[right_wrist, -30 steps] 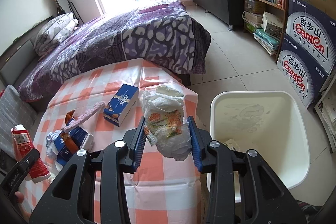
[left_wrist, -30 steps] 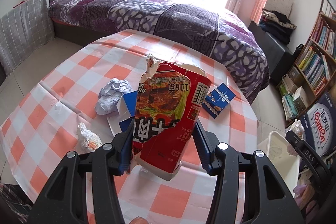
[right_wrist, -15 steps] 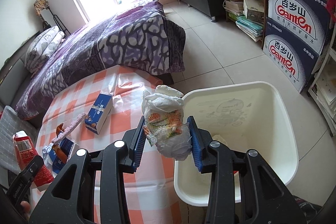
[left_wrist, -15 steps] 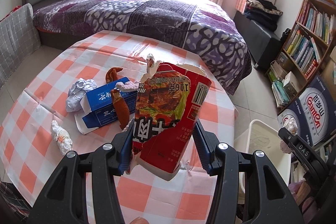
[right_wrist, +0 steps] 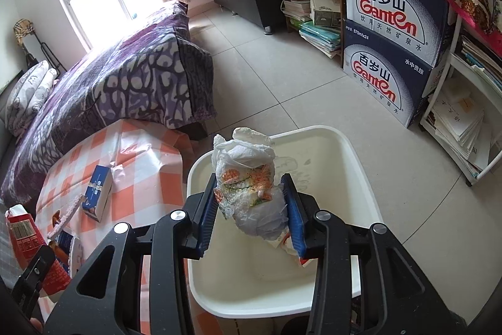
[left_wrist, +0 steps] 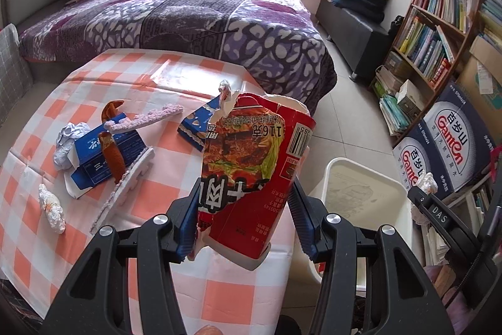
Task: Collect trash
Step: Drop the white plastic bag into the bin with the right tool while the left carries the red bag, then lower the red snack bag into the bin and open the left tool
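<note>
A bedroom, purple-quilted bed (left_wrist: 188, 21) behind, and an orange-and-white checked table (left_wrist: 157, 77) under the tools. The left gripper (left_wrist: 243, 218) pinches a torn red noodle carton (left_wrist: 251, 171) between its blue pads, held above the table's near edge. Off to its left lie the leftovers only this camera shows well: a crumpled paper ball (left_wrist: 67, 143), a small foil wrapper (left_wrist: 51, 208), an open blue box (left_wrist: 106, 159) with a pink strip (left_wrist: 144, 120) across it. Right of the tool, the white bin (left_wrist: 360, 197) stands on the floor. Over to the right wrist camera: the right gripper (right_wrist: 252, 206) clamps a wadded plastic bag (right_wrist: 248, 190) directly above the bin (right_wrist: 345, 153), whose inside shows a scrap at the bottom. At its far left, the carton (right_wrist: 25, 237) peeks in.
</note>
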{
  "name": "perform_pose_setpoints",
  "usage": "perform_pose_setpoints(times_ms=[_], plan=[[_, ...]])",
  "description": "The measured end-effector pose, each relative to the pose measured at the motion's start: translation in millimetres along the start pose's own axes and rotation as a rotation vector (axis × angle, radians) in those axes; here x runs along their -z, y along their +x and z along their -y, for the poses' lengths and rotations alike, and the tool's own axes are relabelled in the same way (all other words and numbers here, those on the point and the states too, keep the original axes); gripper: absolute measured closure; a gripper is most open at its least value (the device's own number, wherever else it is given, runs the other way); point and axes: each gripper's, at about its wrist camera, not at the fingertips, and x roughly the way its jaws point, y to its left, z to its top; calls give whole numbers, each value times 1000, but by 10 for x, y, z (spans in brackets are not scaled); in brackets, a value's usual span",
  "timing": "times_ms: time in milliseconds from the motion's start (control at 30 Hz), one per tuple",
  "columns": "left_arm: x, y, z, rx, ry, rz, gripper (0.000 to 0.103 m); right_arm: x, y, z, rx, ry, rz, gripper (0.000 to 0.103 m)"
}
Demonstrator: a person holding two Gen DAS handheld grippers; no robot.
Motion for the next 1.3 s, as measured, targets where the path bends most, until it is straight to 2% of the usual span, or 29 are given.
perform_pose_setpoints(times_ms=[133, 200, 267, 433, 733, 967, 1067, 1300], plan=[[-5, 77, 253, 38, 29, -23, 51, -40, 20, 160, 59, 40, -2, 59], [-6, 115, 379, 56, 48, -35, 51, -67, 25, 251, 84, 65, -3, 50], [3, 149, 497, 69, 65, -44, 51, -76, 8, 336, 112, 93, 4, 36], [10, 244, 746, 99, 106, -73, 51, -110, -9, 494, 147, 146, 13, 24], [62, 412, 1114, 139, 170, -120, 50, -150, -22, 845, 166, 254, 4, 21], [136, 509, 1341, 177, 216, -156, 49, -146, -11, 972, 171, 290, -3, 21], [152, 538, 1363, 207, 222, -176, 45, -138, -29, 973, 172, 296, 4, 21], [133, 492, 1237, 215, 209, -164, 39, -124, -69, 944, 169, 297, 22, 21]])
